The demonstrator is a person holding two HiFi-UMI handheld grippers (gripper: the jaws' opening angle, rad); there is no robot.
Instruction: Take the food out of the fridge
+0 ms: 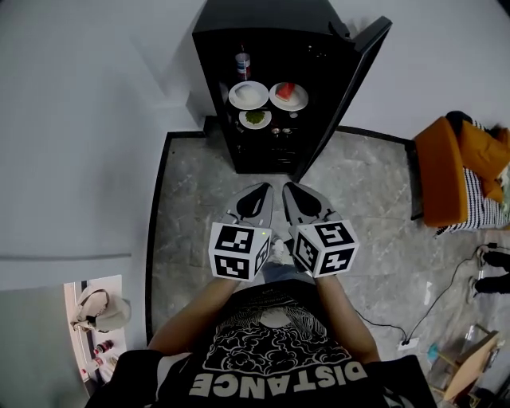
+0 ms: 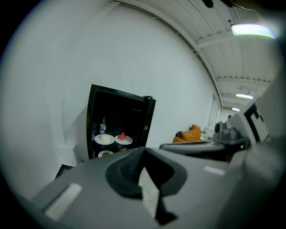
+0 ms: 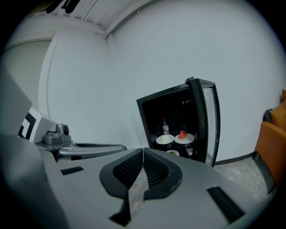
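**Fig. 1. Two claws facing the open fridge**

My left claw (image 2: 144,151) and right claw (image 3: 143,150) are closed and empty, in front of the fridge (image 1: 213,88). Inside the fridge are a plate of red food (image 1: 288,95), a plate of greens (image 1: 255,119) and a white plate (image 1: 248,95), near a bottle (image 1: 243,64).

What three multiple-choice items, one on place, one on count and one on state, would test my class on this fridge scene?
1. Seen from the head view, where is the red-food plate?
A. inside the fridge, right of the white-food plate
B. on the floor
C. on the roof of the fridge

2. How many plates show inside the fridge?
A. one
B. three
C. six

3. How does the right gripper stand?
A. jaws wide apart
B. jaws shut on a plate
C. jaws shut, nothing between them

Answers:
1 A: it sits just right of the white-food plate behind the open door.
2 B: those two, plus the green-food plate below them.
3 C: the right gripper view shows the jaws together and empty.
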